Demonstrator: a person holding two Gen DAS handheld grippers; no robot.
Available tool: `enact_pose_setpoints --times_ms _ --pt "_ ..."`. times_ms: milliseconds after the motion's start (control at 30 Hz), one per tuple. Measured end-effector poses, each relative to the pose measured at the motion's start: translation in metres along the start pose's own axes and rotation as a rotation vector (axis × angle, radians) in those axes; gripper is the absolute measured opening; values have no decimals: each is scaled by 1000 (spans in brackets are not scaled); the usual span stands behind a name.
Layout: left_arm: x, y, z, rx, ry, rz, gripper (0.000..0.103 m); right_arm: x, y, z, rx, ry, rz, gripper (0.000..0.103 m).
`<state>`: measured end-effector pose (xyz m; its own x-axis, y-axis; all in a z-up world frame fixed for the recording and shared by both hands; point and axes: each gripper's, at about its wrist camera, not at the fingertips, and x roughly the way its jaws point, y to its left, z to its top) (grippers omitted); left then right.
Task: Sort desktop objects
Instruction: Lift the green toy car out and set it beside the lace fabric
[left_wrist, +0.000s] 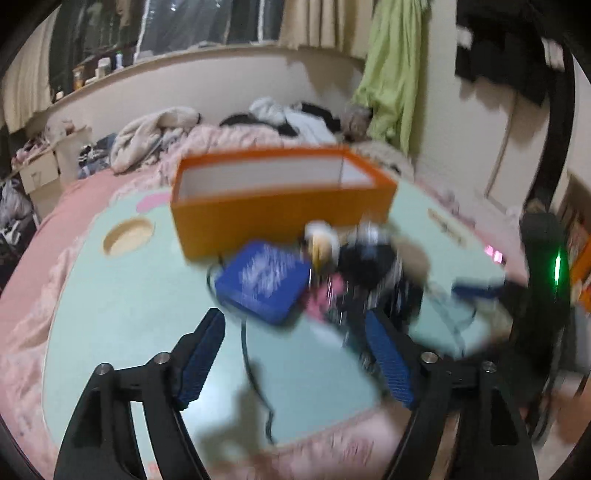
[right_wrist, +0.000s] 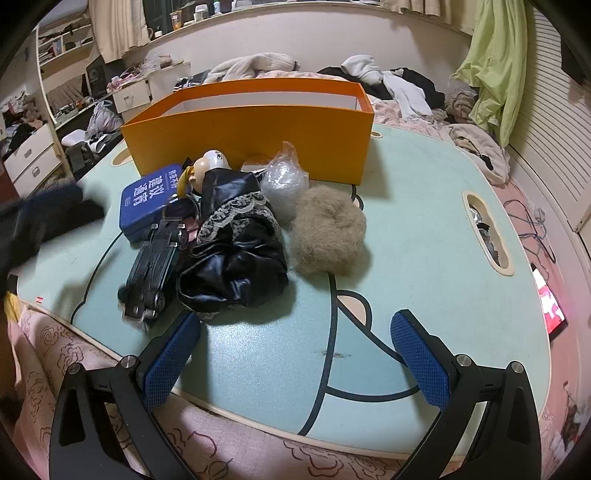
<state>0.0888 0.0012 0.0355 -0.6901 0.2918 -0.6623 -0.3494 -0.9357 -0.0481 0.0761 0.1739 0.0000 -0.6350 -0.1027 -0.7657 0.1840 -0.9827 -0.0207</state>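
Observation:
An open orange box (right_wrist: 255, 136) stands at the back of the pale green lap table (right_wrist: 424, 266). In front of it lies a pile: a blue zip case (right_wrist: 147, 199), a doll in a black dress (right_wrist: 232, 236), a black toy car (right_wrist: 151, 269), a beige fluffy ball (right_wrist: 328, 236) and a clear bag of grey fluff (right_wrist: 284, 181). My right gripper (right_wrist: 295, 317) is open above the table's near edge, with nothing between its fingers. The left wrist view is blurred; my left gripper (left_wrist: 293, 314) is open just short of the blue case (left_wrist: 264, 280), beside the doll (left_wrist: 365, 262) and the orange box (left_wrist: 280, 206).
The table rests on a pink quilted blanket (right_wrist: 48, 369) on a bed strewn with clothes. It has a round cup hole (left_wrist: 127, 236) and a long slot (right_wrist: 487, 232). A lit screen (right_wrist: 552, 306) lies at the right edge. Drawers and shelves stand to the left.

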Motion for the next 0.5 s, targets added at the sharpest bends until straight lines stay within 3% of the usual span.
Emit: enact_pose_setpoints --times_ms 100,200,500 --pt "15 2 -18 6 77 4 79 0 0 0 0 0 0 103" --pt "27 1 -22 34 125 79 103 1 0 0 0 4 -3 103" --pt "24 4 -23 30 121 70 103 -5 -6 -1 28 -15 7 103"
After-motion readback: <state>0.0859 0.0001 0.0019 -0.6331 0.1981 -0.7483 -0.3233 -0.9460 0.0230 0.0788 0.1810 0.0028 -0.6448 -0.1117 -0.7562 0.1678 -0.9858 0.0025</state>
